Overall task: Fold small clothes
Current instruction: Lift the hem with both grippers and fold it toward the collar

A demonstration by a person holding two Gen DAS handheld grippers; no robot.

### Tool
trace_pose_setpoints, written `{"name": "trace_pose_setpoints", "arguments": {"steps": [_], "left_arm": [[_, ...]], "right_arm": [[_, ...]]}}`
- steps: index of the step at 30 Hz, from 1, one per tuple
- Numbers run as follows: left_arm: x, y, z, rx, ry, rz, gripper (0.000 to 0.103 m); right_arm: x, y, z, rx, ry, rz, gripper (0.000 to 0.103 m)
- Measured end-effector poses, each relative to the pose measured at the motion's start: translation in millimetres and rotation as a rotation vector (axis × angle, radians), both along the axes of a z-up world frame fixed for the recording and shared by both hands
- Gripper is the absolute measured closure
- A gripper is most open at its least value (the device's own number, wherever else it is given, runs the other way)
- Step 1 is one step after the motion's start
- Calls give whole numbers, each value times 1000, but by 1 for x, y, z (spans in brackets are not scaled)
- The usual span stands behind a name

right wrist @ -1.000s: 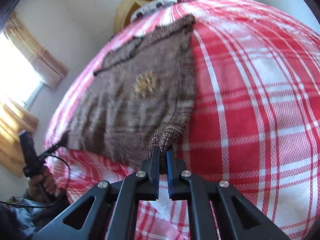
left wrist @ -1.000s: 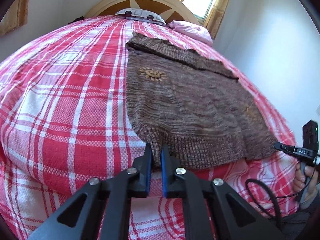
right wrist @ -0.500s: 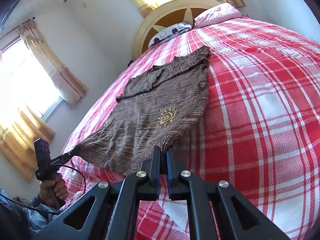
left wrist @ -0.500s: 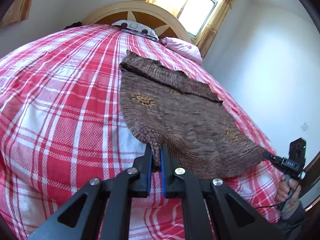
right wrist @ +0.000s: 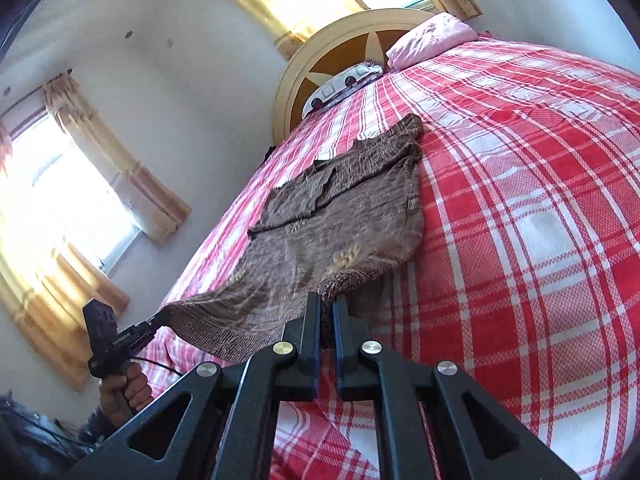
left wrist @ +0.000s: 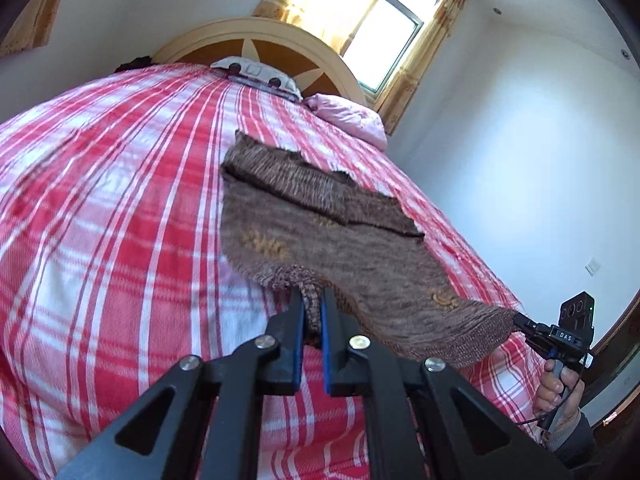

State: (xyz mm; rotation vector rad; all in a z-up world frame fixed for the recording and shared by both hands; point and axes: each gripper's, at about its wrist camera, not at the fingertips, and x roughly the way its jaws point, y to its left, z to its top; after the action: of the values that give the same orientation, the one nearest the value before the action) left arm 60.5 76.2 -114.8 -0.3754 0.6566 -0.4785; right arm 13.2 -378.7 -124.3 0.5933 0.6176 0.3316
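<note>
Through the left wrist camera, my left gripper (left wrist: 311, 312) is clamped on one hem corner of the brown knit sweater (left wrist: 320, 224), whose upper part lies on the plaid bed (left wrist: 100, 220). Through the right wrist camera, my right gripper (right wrist: 327, 314) pinches the other hem corner (right wrist: 348, 278); the knit sags between them, soft and stretchy, so I judge the ribbed hem corners the best hold.

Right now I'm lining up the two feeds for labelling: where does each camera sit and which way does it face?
Left wrist: on the left hand-held gripper, facing up the bed to the headboard; shows its fingers clamping the sweater hem, and the right hand.
Right wrist: on the right hand-held gripper, facing the same way; shows its fingers on the hem, and the left hand.
Shared: sweater, checked bedspread, pink pillow, headboard.
</note>
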Motion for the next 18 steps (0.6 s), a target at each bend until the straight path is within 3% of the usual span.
{"name": "trace_pose_setpoints", "arguments": {"steps": [11, 18], "left_arm": [[53, -10, 23, 5, -41, -21, 96], [97, -9, 36, 30, -64, 22, 96]], "right_arm": [[50, 0, 31, -21, -54, -7, 98], [91, -15, 47, -25, -66, -34, 98]]}}
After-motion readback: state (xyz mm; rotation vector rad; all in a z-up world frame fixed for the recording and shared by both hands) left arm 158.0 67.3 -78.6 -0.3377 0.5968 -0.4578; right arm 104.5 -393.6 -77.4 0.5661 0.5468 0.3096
